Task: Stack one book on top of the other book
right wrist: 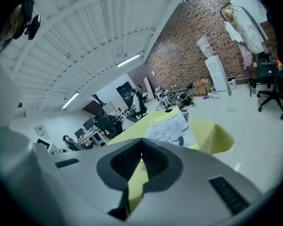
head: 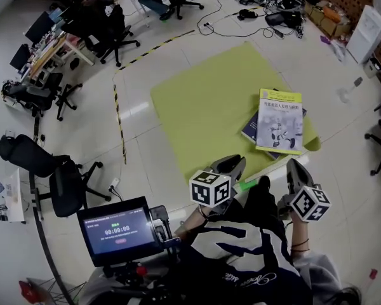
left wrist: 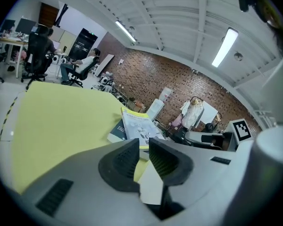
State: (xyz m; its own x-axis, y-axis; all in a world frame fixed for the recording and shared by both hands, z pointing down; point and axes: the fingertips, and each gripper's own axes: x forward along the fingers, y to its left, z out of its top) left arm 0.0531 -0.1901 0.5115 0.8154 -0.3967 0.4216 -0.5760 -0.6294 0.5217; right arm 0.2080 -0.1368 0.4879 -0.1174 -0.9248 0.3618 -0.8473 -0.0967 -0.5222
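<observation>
A yellow-and-white book lies on top of a dark blue book, near the right edge of a yellow-green mat on the floor. Both grippers are held close to the person's body, short of the mat's near edge and away from the books. My left gripper has a narrow gap between its pads with nothing in it. My right gripper is shut and empty, its pads meeting. The stacked books show ahead in both gripper views: the top book, the blue book, the top book.
A small monitor on a stand sits at the person's left. Office chairs and desks with seated people line the left and far sides. Striped floor tape runs beside the mat. Cables and boxes lie far right.
</observation>
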